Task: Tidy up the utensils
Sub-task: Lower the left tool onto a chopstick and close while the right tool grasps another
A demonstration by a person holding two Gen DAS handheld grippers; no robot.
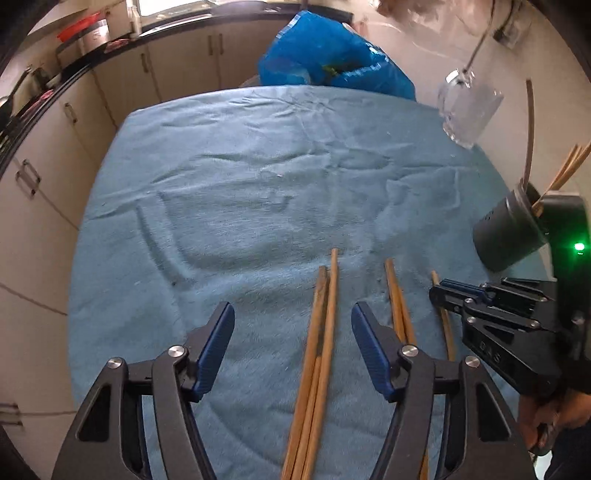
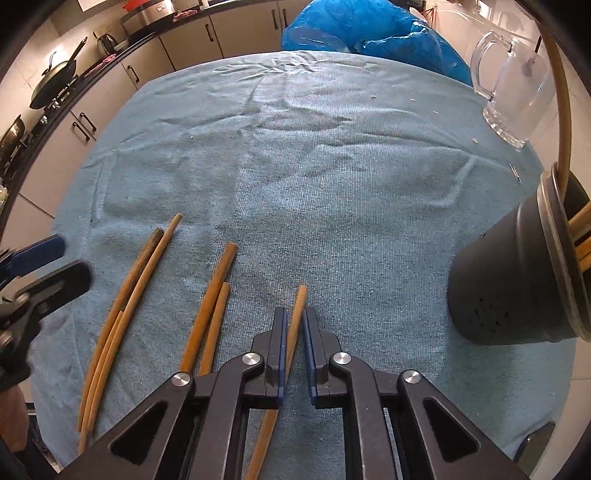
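Right tongs (image 2: 293,325): pressed together on a single wooden chopstick (image 2: 297,306), which lies on the table's blue cloth (image 2: 332,166) with its far end projecting just past the fingertips. Contact of both pads with the stick appears made, though a thin gap shows on one side.

Left tongs (image 1: 293,325): spread wide, nothing pinched. A bundle of three chopsticks (image 1: 325,314) lies on the cloth between the jaws, touching neither pad. The picture from this camera is slightly blurred.

A further pair of chopsticks (image 2: 216,295) lies on the cloth between the bundle and the held stick, all roughly parallel.

Dark cylindrical utensil holder (image 2: 517,277): stands at the right side of the cloth, near the right tongs, and already contains several chopsticks, with a long pale handle rising from it.

Clear glass mug (image 2: 513,92): upright at the far right of the table, well apart from the loose sticks.

Blue plastic bag (image 2: 369,33): beyond the far table edge
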